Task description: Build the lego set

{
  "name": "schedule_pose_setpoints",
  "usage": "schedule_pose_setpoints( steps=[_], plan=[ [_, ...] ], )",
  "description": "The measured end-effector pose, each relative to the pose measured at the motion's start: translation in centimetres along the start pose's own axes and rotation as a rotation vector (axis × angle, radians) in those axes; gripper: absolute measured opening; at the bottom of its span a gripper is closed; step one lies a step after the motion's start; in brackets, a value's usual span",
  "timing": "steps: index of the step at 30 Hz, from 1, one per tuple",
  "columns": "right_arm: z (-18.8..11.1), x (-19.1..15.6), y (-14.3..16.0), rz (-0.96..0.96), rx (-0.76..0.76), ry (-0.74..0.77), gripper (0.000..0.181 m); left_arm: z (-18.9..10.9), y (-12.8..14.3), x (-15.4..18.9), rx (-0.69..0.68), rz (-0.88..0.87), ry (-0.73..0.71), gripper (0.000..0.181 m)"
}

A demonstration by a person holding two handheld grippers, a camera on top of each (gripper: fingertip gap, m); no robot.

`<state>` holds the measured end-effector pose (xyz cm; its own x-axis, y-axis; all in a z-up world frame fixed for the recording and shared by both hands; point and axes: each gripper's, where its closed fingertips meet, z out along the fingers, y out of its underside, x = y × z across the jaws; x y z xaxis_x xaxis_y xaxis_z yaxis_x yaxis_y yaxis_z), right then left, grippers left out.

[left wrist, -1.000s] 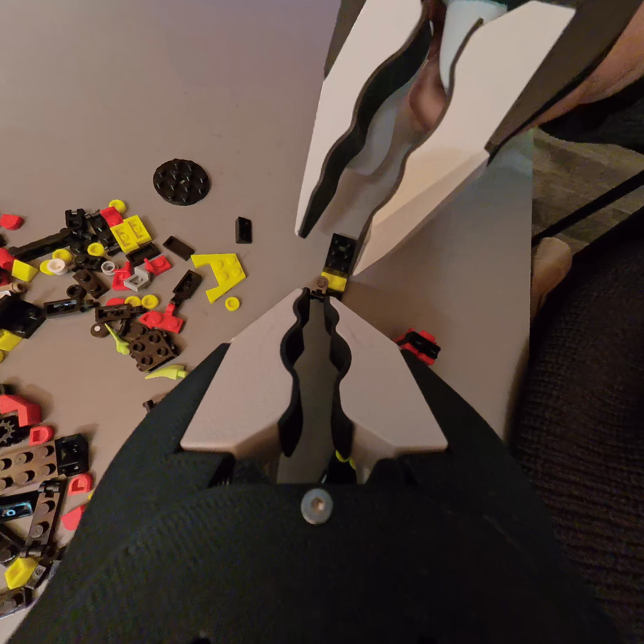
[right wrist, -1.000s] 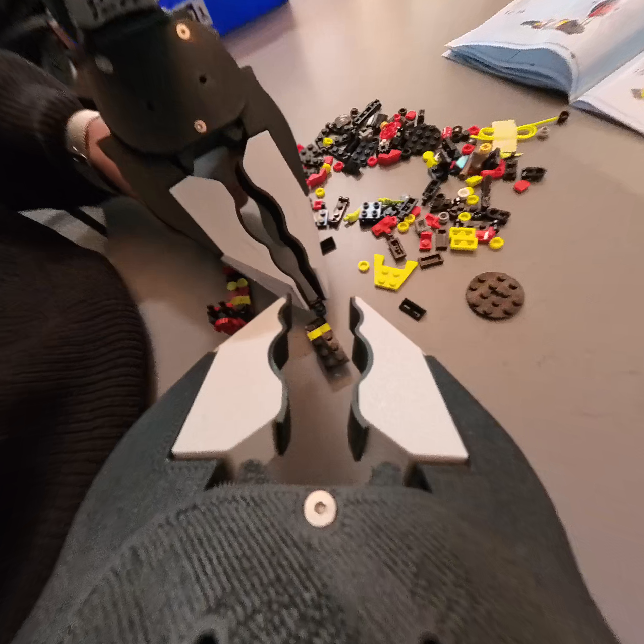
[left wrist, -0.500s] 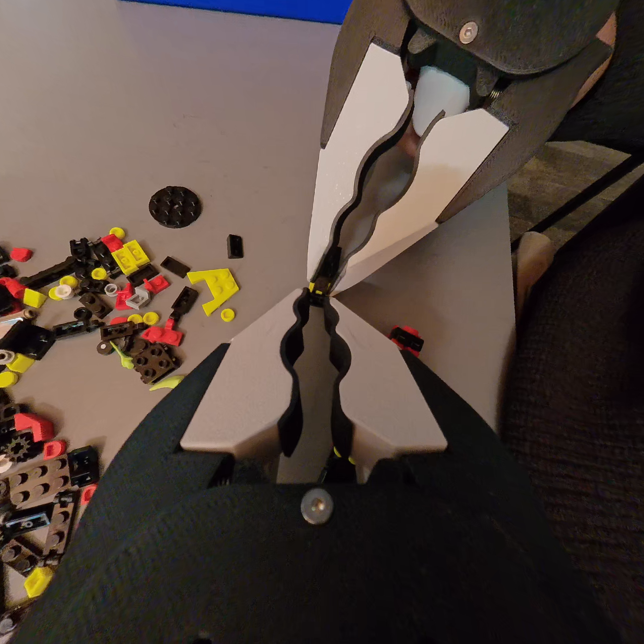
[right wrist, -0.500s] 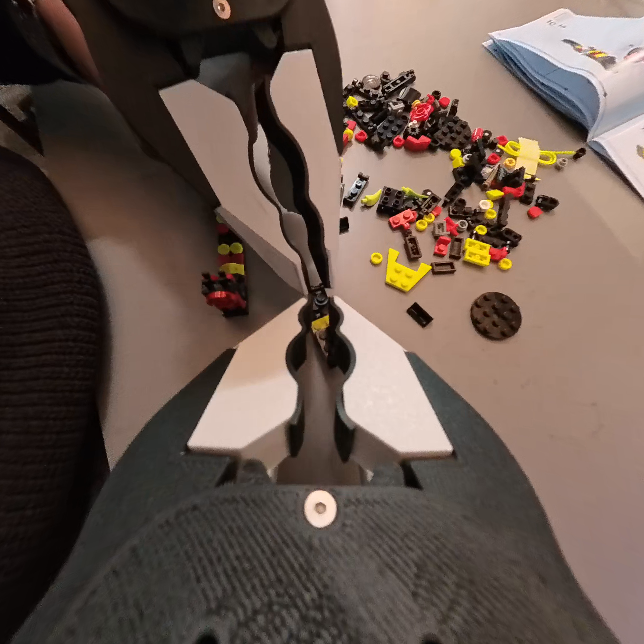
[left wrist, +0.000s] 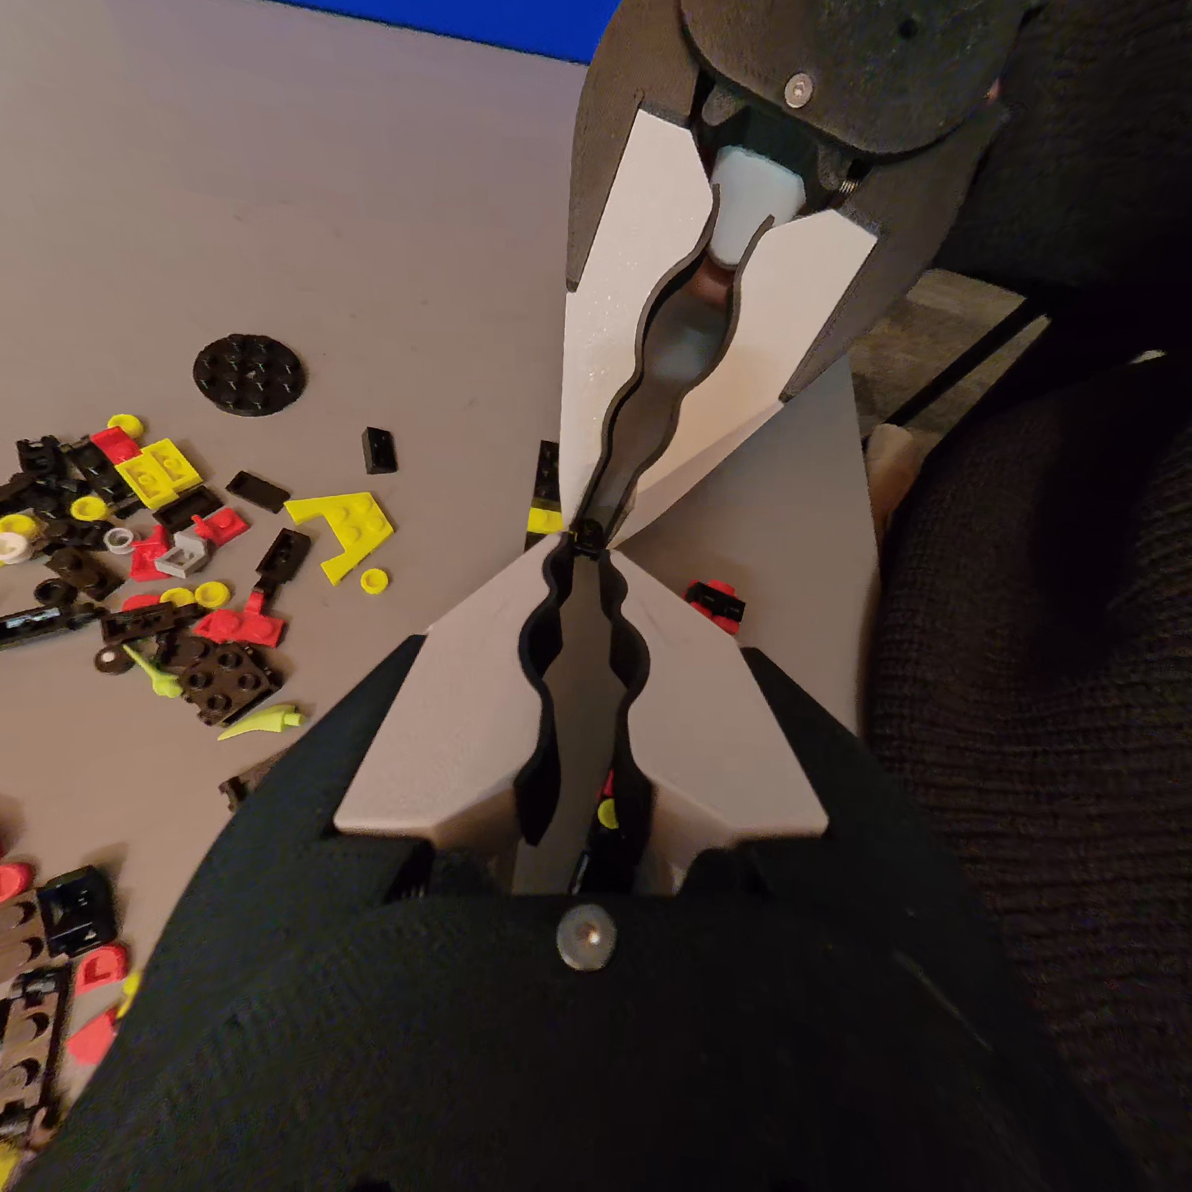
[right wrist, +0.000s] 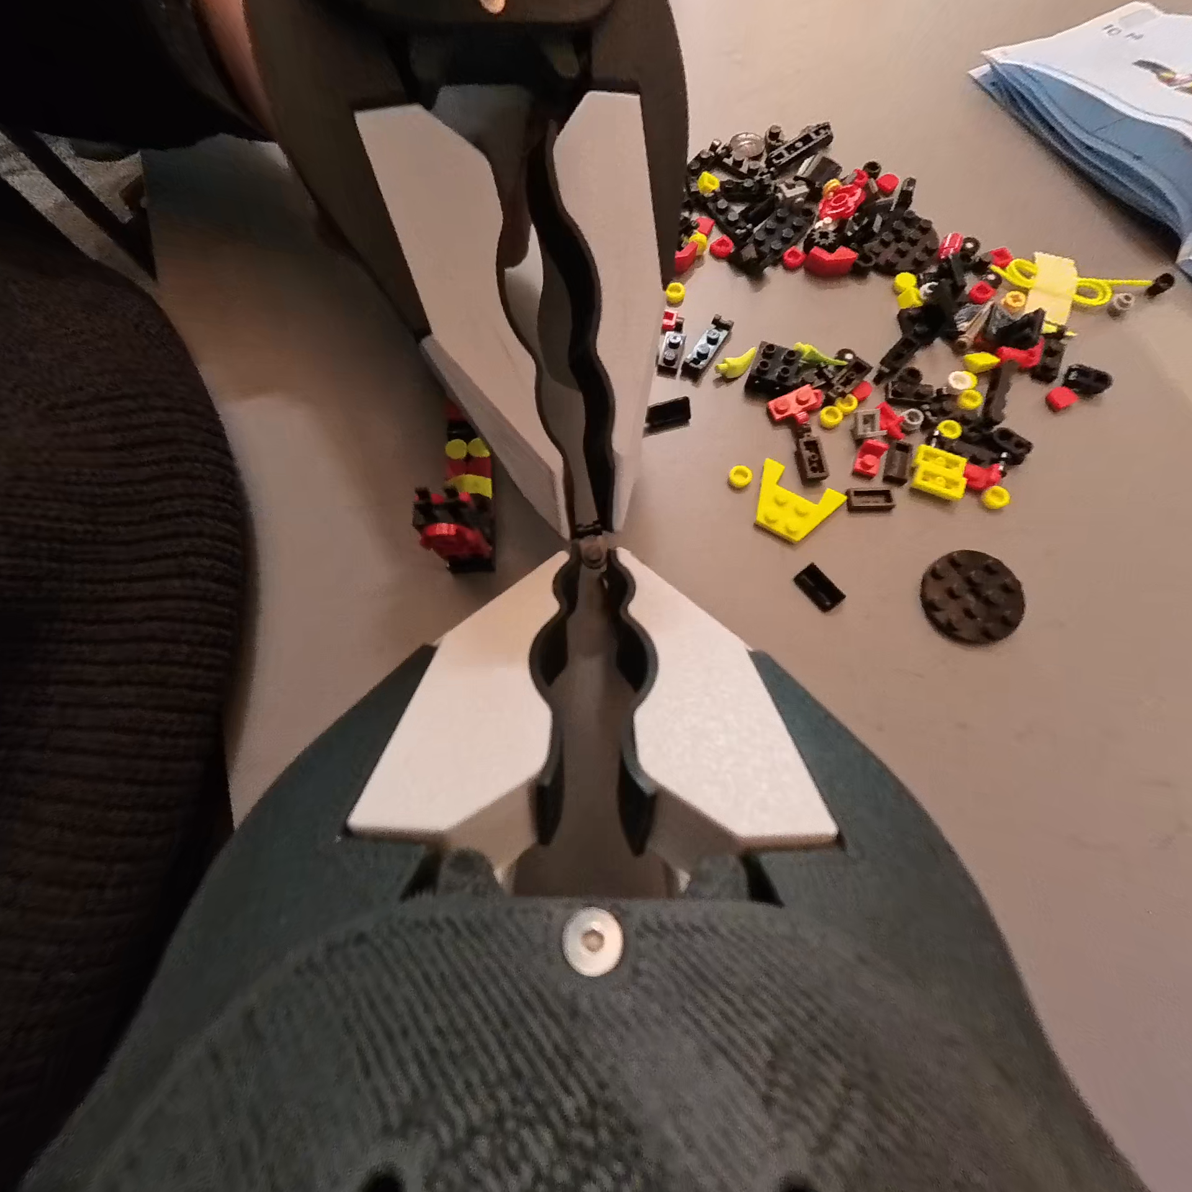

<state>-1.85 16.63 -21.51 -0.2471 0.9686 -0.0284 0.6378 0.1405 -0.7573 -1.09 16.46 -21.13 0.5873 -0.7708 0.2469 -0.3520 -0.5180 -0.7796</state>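
Left claw [left wrist: 584, 548]: clenched, its tips pinch a tiny dark piece [left wrist: 586, 536].
Right claw [right wrist: 592, 553]: clenched too, holding a small black and yellow lego piece [left wrist: 545, 496] that sticks out beside its tips in the left wrist view.
Where the claws meet: tip to tip, above the grey worktop [left wrist: 322, 193], close to its near edge.
Small built part [right wrist: 459, 509]: red, black and yellow, lying on the worktop just beside the two claws.
Loose lego pile [right wrist: 903, 335]: many black, red and yellow bits spread on the worktop, apart from the claws.
Yellow wedge plate [right wrist: 793, 506]: flat on the worktop at the near side of the pile.
Black round plate [right wrist: 972, 595]: flat and alone, near the yellow wedge plate.
Small black flat piece [right wrist: 818, 586]: between the claws and the round plate.
Booklet [right wrist: 1096, 109]: light blue pages, at the far side of the worktop.
Person: a dark knitted sleeve [right wrist: 97, 516] shows at the side.
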Motion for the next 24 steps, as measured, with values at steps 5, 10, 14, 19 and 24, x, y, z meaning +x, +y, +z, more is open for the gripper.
schedule_pose_setpoints(
  steps=[5,10,14,19,24],
  plan=[
    [-0.2,-1.0,-0.2,-0.016,0.016,-0.059,0.007,-0.4,0.2,1.0,0.024,-0.042,0.127,0.005],
    [-0.4,-1.1,-0.5,-0.039,0.029,-0.061,0.007,-0.7,0.1,1.2,0.047,-0.056,0.161,0.007],
    [-0.7,-1.1,-0.9,-0.031,0.053,-0.07,0.007,-0.8,-0.1,1.2,0.062,-0.047,0.163,0.006],
    [-0.8,-1.2,-0.9,-0.038,0.052,-0.071,0.007,-0.8,-0.1,1.4,0.064,-0.043,0.167,0.006],
    [-0.8,-1.3,-0.9,-0.035,0.052,-0.075,0.007,-0.9,-0.2,1.4,0.068,-0.019,0.158,0.006]
  ],
)
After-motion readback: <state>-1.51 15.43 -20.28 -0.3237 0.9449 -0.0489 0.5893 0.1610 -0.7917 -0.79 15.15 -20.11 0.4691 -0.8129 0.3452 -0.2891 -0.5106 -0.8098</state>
